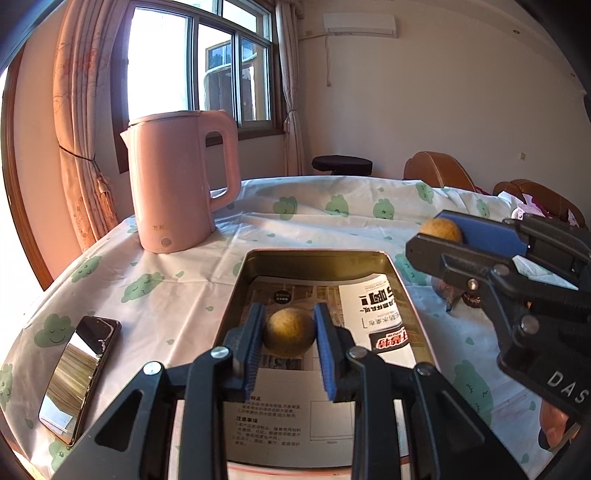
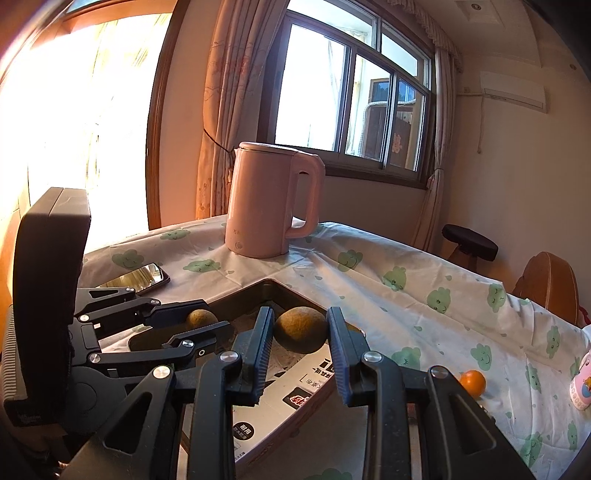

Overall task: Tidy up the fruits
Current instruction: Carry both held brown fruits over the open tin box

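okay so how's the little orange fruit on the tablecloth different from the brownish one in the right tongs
The orange fruit is bright orange and looks smaller; the brownish fruit is dull yellow-brown and rough-skinned. The orange fruit lies loose on the tablecloth, while the brownish fruit is clamped in the right tongs above the tin tray. Both are round.

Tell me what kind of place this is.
Probably a room in a home: a table under a cloud-print cloth holding a pink kettle, curtained windows, and a wall air conditioner.
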Demonstrator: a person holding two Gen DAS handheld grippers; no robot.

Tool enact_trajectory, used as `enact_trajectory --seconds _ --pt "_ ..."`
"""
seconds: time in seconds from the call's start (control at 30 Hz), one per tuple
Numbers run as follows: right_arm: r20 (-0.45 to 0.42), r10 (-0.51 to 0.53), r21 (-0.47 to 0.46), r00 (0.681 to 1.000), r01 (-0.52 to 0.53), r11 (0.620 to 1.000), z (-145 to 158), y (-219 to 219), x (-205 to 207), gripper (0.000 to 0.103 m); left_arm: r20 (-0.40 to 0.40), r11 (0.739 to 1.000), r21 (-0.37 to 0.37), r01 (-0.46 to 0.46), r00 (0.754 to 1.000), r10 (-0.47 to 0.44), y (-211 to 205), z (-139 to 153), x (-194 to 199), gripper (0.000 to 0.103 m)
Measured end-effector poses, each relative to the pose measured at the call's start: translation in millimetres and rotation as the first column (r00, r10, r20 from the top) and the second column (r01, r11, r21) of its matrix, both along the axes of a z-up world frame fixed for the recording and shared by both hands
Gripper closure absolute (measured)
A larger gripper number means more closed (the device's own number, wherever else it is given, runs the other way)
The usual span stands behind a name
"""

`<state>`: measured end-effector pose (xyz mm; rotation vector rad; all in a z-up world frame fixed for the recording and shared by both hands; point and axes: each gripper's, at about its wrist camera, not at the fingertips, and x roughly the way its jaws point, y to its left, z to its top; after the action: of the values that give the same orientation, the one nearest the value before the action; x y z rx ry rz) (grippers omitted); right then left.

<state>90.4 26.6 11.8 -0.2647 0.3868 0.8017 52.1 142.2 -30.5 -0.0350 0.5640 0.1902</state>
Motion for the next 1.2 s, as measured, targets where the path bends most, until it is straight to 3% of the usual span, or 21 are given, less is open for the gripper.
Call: enact_trajectory --seconds 0.53,1.2 --pt "-0.092 -0.004 -0.04 0.996 0.001 0.999 -25 23 22 0.071 -0.055 1.0 0.003 -0.01 0.998 0.01 13 -8 13 0.074" --pt "-0.14 -0.006 -0.083 0.99 -0.006 0.997 -41 35 29 0.071 -0.119 1.0 0.012 -0.007 0.993 0.008 14 -15 23 0.074"
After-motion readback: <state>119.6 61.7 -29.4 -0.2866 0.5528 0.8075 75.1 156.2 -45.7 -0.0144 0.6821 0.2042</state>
